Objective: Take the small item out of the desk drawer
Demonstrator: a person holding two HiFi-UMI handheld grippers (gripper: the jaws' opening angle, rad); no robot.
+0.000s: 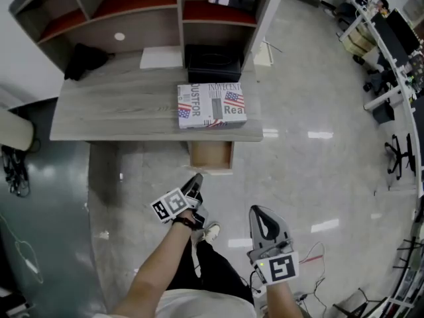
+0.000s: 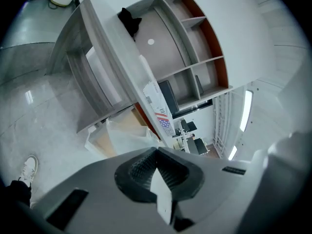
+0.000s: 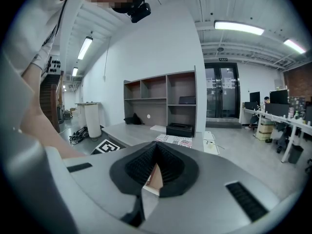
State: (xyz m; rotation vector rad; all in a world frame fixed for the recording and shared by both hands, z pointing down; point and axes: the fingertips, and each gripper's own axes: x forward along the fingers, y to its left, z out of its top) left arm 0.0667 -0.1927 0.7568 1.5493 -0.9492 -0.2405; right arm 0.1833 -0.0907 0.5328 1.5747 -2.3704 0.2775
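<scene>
a tall shelf unit (image 1: 179, 8) stands at the back of a grey tabletop (image 1: 112, 105) on a glossy floor (image 1: 318, 171), ahead of the person. the tabletop carries a box printed like a newspaper (image 1: 211, 105) at its front edge and a black tray (image 1: 213, 63) behind it. directly below that box the drawer (image 1: 212, 155) stands open from under the tabletop, its top facing up and its length running from the tabletop toward the person. its wooden bottom shows bare in the head view. the small item cannot be made out there or in the left gripper view, so i judge it either lies further back, under the tabletop's edge, or is too small to see. the left gripper (image 1: 197, 179) points toward the drawer, its tips just short of the drawer's front wall and a little left of its middle. its jaws are pressed together with nothing between them. the right gripper (image 1: 260, 211) hangs lower and off to the right, well apart from the drawer, its jaws likewise closed on nothing. the left is plainly the nearer one, so the coming move looks to be its own: jaws parted, then forward and down over the front wall into the drawer.
</scene>
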